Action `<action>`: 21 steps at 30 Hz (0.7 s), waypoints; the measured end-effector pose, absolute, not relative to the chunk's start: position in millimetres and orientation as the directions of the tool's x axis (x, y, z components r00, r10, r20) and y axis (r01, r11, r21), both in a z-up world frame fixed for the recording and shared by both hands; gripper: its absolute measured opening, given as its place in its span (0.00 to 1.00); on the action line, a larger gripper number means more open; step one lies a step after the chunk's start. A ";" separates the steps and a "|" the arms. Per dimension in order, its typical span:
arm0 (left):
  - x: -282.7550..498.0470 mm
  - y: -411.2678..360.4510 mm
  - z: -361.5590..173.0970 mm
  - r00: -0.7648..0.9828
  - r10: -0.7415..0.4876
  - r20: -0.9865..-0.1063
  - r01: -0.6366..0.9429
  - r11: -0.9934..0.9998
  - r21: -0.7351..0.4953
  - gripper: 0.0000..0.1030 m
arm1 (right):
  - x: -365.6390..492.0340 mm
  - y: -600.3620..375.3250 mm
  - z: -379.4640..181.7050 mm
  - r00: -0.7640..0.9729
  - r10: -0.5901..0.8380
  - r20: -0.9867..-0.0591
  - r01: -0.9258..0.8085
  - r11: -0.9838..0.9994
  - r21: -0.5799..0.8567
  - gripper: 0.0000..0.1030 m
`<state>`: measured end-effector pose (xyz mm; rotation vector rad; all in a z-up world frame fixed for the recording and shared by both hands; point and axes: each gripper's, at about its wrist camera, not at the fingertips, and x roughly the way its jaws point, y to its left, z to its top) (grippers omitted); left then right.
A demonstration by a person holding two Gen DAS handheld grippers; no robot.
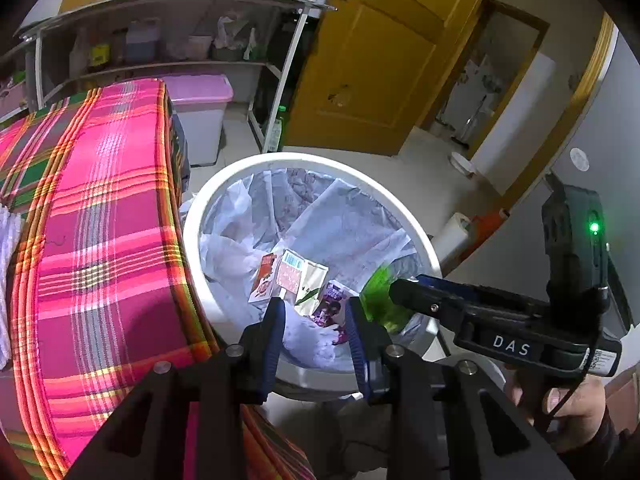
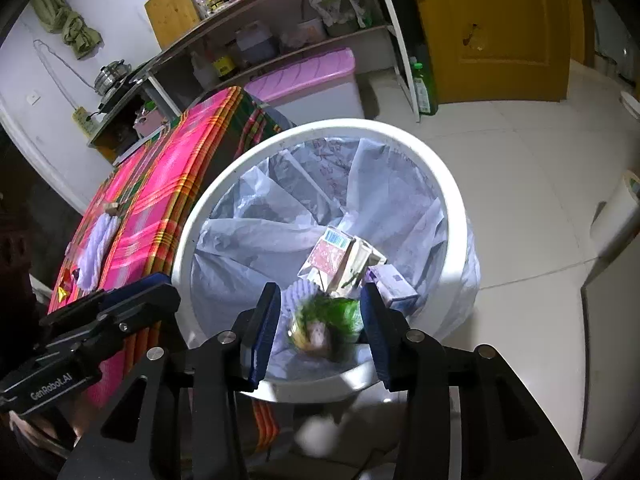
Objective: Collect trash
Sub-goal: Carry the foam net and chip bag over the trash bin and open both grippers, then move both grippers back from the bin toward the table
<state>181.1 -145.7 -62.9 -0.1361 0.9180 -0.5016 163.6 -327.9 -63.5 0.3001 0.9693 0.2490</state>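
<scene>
The right gripper is spread apart over the white bin, and a blurry green wrapper drops between its fingers. The left gripper is spread too, a white tissue loose below it. Hold both over the bin so nothing misses.

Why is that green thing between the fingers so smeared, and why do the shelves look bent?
Right wrist view: the green wrapper is motion-blurred, while the bin and cartons stay sharp. Left wrist view: the same wrapper is smeared too, beside the right gripper. Both views: the fisheye lens bows the shelves and leaves dark corners; the light is dim and even.
</scene>
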 end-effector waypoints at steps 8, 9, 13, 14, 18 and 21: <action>167.6 -137.1 -48.5 0.534 -0.478 -0.697 0.350 0.876 -0.332 0.30 | 151.1 -324.0 -42.6 0.581 0.343 -0.738 -0.108 0.931 0.348 0.43; 165.0 -135.2 -45.6 0.543 -0.478 -0.691 0.349 0.876 -0.331 0.30 | 149.1 -322.6 -40.3 0.585 0.343 -0.735 -0.113 0.932 0.345 0.43; 154.3 -128.4 -35.8 0.576 -0.462 -0.674 0.338 0.886 -0.319 0.30 | 139.2 -317.0 -27.8 0.604 0.352 -0.715 -0.140 0.930 0.339 0.43; 152.1 -126.6 -33.9 0.584 -0.457 -0.671 0.333 0.888 -0.315 0.30 | 136.4 -315.2 -24.2 0.609 0.354 -0.710 -0.148 0.930 0.336 0.43; 139.4 -116.6 -24.8 0.619 -0.436 -0.653 0.318 0.900 -0.298 0.30 | 127.0 -304.9 -12.5 0.621 0.363 -0.694 -0.179 0.928 0.326 0.43; 129.9 -107.7 -19.0 0.643 -0.414 -0.644 0.300 0.910 -0.285 0.30 | 120.7 -295.7 -5.6 0.627 0.372 -0.684 -0.204 0.926 0.317 0.43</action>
